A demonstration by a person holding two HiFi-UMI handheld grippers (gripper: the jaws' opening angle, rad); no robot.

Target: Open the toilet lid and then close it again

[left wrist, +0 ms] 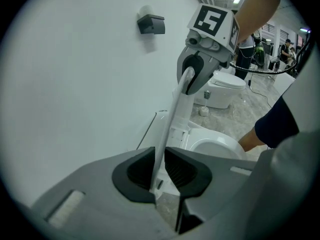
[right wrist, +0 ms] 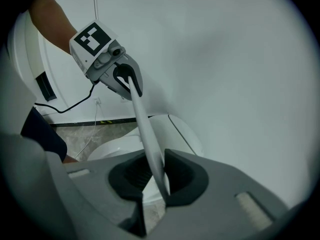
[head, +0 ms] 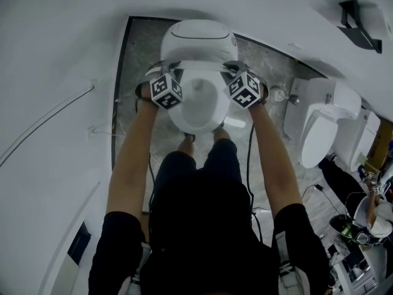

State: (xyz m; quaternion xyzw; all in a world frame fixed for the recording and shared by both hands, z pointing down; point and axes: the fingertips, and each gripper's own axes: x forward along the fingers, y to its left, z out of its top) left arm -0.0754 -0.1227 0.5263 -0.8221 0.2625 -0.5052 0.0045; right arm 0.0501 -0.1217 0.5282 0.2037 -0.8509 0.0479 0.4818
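Note:
A white toilet (head: 198, 40) stands against the wall, its bowl (head: 199, 106) uncovered below me. The thin white toilet lid (head: 199, 64) is half raised and shows edge-on between my hands. My left gripper (head: 161, 71) is shut on the lid's left rim and my right gripper (head: 237, 69) on its right rim. In the left gripper view the lid (left wrist: 172, 119) runs as a narrow strip from my left gripper (left wrist: 159, 173) up to the right gripper (left wrist: 192, 79). The right gripper view mirrors this: the lid (right wrist: 145, 129) passes from the right gripper (right wrist: 156, 178) to the left gripper (right wrist: 127, 81).
A second toilet (head: 325, 125) stands to the right on the marble floor (head: 138, 54). White walls close in at left and behind. A black fixture (head: 358, 18) hangs on the wall. Cables (head: 250, 146) trail beside the bowl. My feet (head: 220, 133) touch its front.

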